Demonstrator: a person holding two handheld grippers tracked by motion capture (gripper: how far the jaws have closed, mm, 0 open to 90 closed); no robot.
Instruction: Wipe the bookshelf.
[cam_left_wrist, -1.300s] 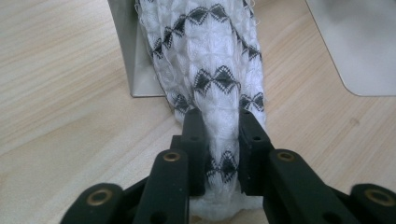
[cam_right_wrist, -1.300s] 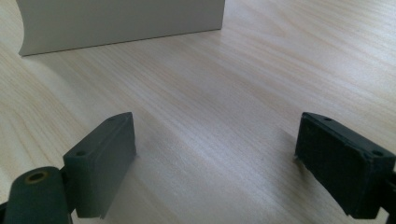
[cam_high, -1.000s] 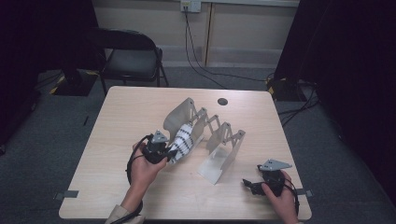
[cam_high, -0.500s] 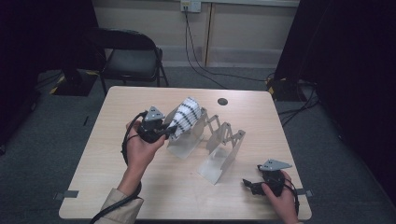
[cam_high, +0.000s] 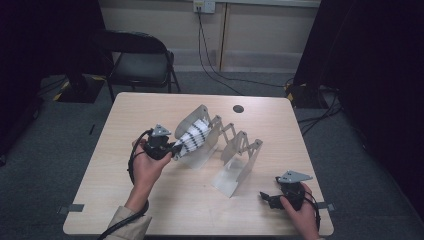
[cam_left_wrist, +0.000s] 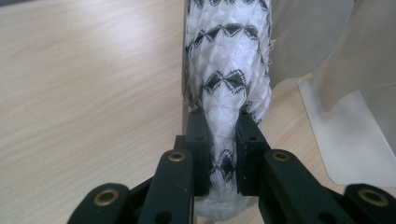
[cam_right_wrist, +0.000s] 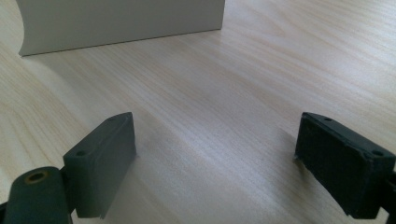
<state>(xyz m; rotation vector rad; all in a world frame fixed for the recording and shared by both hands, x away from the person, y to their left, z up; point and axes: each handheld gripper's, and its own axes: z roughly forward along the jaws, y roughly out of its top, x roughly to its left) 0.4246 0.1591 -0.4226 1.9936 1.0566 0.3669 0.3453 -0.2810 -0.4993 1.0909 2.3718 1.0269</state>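
A white sock with black zigzag bands (cam_high: 192, 137) stretches from my left gripper (cam_high: 174, 149) up onto the left foot-shaped grey plate (cam_high: 200, 116) of an accordion rack (cam_high: 235, 137). In the left gripper view the gripper (cam_left_wrist: 223, 126) is shut on the sock's bunched end (cam_left_wrist: 229, 56), and the sock runs along the plate's thin edge (cam_left_wrist: 322, 42). My right gripper (cam_high: 266, 197) rests low at the table's near right. Its jaws stand open (cam_right_wrist: 215, 163) over bare wood with nothing between them.
The rack's second grey plate (cam_high: 239, 172) stands on the table (cam_high: 125, 200) between the two hands; its base (cam_right_wrist: 121, 21) lies ahead of the right gripper. A dark round hole (cam_high: 238, 108) is at the table's back. A black chair (cam_high: 135, 62) stands behind.
My left gripper lifted the sock up and back toward the top of the left plate, then came down and nearer again, still gripping it. The right hand stayed in place.
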